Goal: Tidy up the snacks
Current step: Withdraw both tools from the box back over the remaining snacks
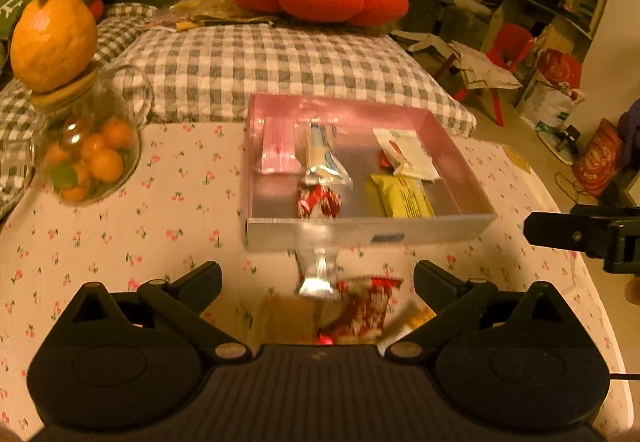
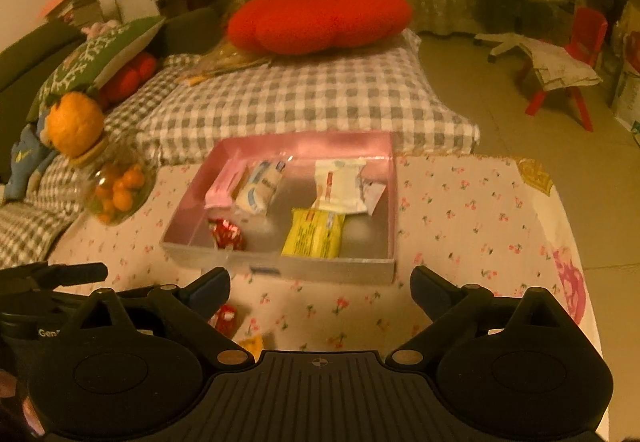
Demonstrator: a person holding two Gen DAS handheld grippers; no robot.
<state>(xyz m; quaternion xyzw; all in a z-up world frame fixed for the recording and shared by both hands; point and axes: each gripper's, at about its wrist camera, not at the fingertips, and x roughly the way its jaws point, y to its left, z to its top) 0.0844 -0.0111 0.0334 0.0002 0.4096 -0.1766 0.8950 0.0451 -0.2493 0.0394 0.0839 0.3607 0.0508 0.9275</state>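
The pink tray [image 1: 460, 158] sits on the cherry-print worktop [image 1: 120, 234] and already holds several snacks — a pink pack [image 1: 278, 148], a silver-blue bar [image 1: 326, 158], a red candy [image 1: 318, 202], a yellow pack [image 1: 402, 196] and a white pack [image 1: 410, 154]. Loose snacks lie just in front of its near wall: a silver wrapper [image 1: 316, 274], a red-and-white wrapper [image 1: 366, 306], and a brown packet [image 1: 286, 320] beside them. Your left claw [image 1: 318, 276] hangs released over that pile, nothing between its fingers. Your right claw [image 2: 320, 282] is also spread wide and empty, facing the tray's near wall. Take one wrapper at a time — the silver one looks the easiest. Close across its narrow middle, lift clear of the wall, then set it in bare tray floor.
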